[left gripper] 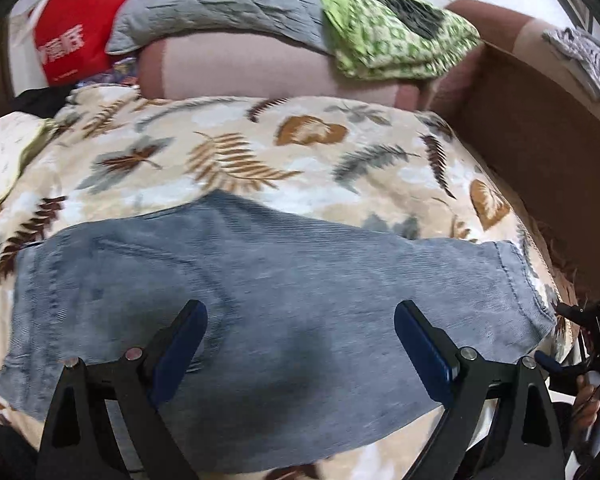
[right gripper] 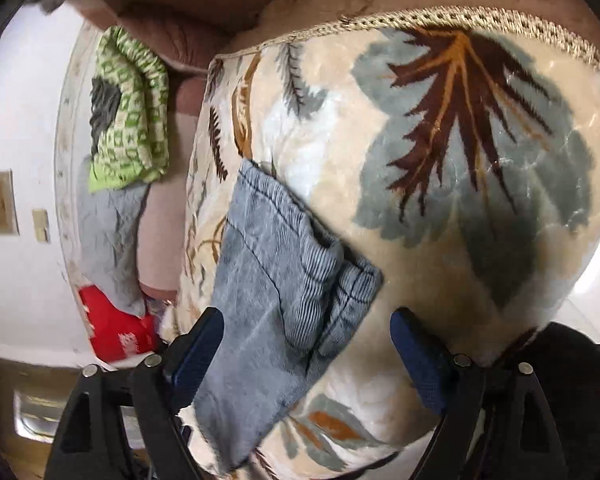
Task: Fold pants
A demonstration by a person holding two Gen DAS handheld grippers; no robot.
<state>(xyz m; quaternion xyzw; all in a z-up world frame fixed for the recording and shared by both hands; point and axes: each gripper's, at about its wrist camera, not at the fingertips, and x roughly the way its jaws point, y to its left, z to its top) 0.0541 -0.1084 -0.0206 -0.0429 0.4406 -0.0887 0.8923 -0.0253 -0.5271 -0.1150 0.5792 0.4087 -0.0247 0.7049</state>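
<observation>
My left gripper (left gripper: 300,336) stands wide open above the pants (left gripper: 260,300), gripping nothing. The blue-grey corduroy lies flat on the leaf-print blanket (left gripper: 240,152), directly under my jaws, its long axis running from nine to three o'clock, hem end at three. My right gripper (right gripper: 306,340) is also spread wide and empty; there the folded pants (right gripper: 268,272) stretch from eleven o'clock down to seven, mostly toward my left finger (right gripper: 198,344).
</observation>
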